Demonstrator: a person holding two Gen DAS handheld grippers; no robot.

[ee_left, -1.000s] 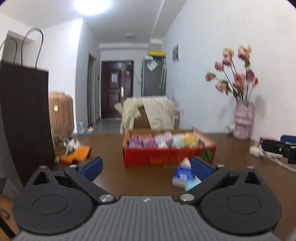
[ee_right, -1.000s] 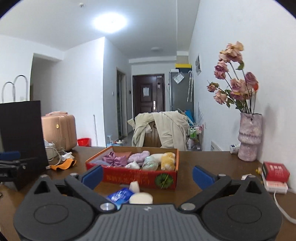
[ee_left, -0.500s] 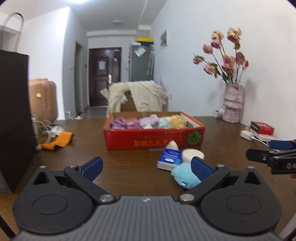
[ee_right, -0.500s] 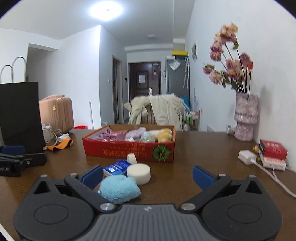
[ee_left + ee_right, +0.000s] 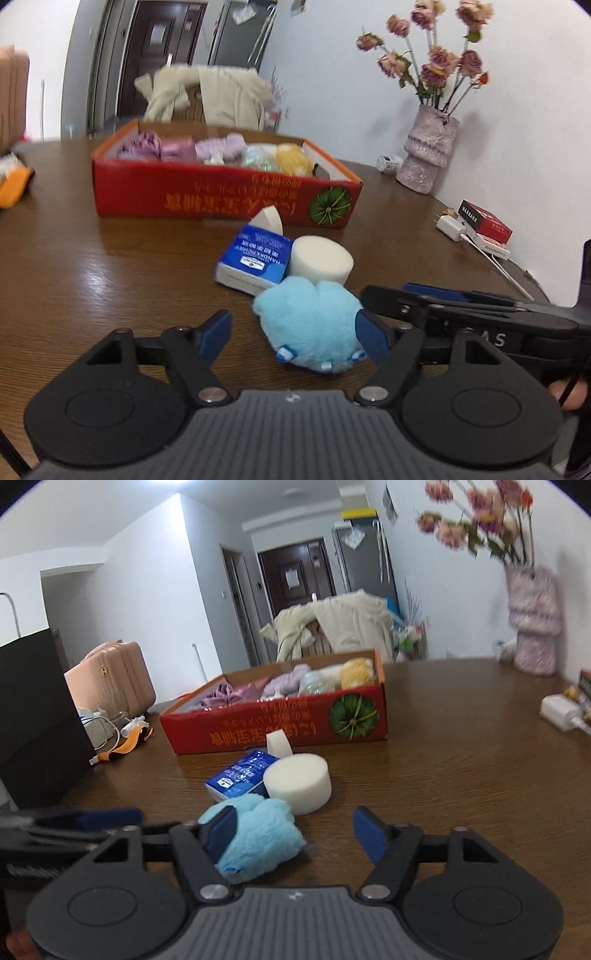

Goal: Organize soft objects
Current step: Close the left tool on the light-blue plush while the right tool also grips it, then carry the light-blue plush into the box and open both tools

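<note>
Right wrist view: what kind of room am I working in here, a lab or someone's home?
Most likely a lived-in apartment, at a dining-type wooden table. A pink suitcase stands by the wall, a coat hangs over a chair, and a hallway leads to a dark entrance door beside a fridge.

On the blue tissue pack (image 5: 255, 260) lying flat on the table you can read "HANDKERCHIEF", printed upside down from where you stand; the lines around it are too small to make out. The red box (image 5: 221, 199) carries a row of large yellow Chinese characters along its front wall, also upside down and too blurred to read, beside a round green emblem (image 5: 330, 204). On the side of the right gripper (image 5: 384, 295), as the left wrist view shows it, you can make out the pale letters "AS". The small red carton (image 5: 485, 221) near the wall bears white print, illegible to you here.
</note>
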